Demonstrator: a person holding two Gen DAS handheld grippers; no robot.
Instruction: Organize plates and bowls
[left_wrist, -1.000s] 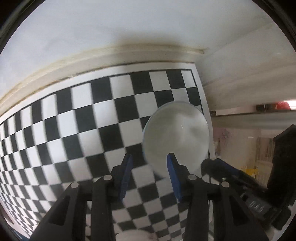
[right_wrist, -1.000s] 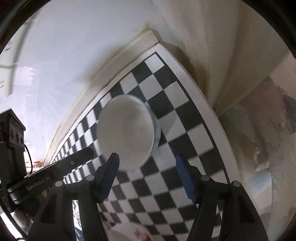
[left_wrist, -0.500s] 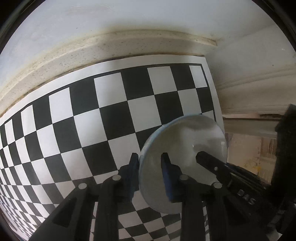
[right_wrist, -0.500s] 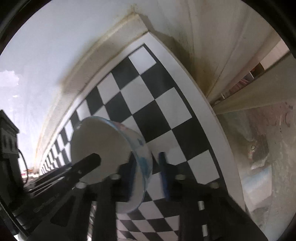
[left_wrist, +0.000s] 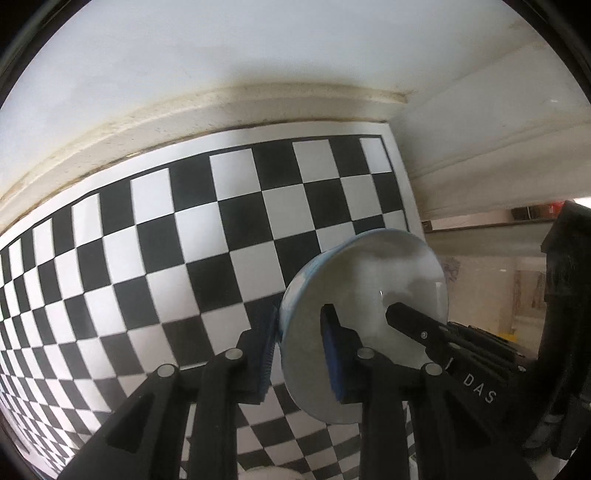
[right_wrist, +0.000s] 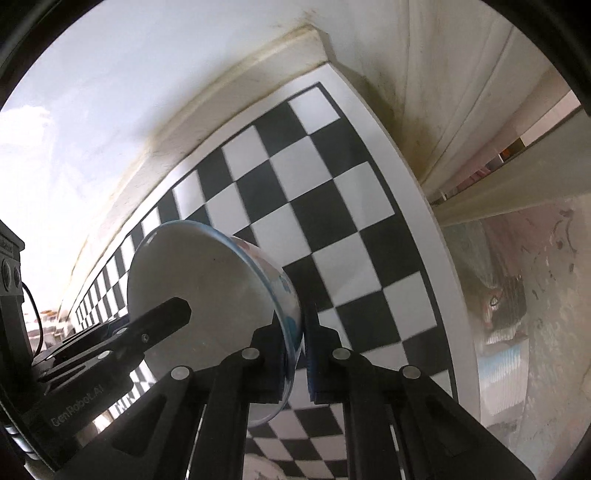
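Covering the surface below both cameras lay a black-and-white checkered mat (left_wrist: 207, 236), butted against a stained cream wall ledge (left_wrist: 177, 114). Above its right-hand corner hung a white bowl (left_wrist: 369, 295) with a blue-patterned outside, tilted on edge and held from both sides. The left gripper (left_wrist: 299, 350) was clamped on the bowl's left rim, one pad inside and one outside. The right gripper (right_wrist: 299, 350) was clamped on the opposite rim, its jaws nearly together around the thin wall.

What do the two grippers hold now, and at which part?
Both hold one bowl by its rim, on opposite sides: left gripper, right gripper.
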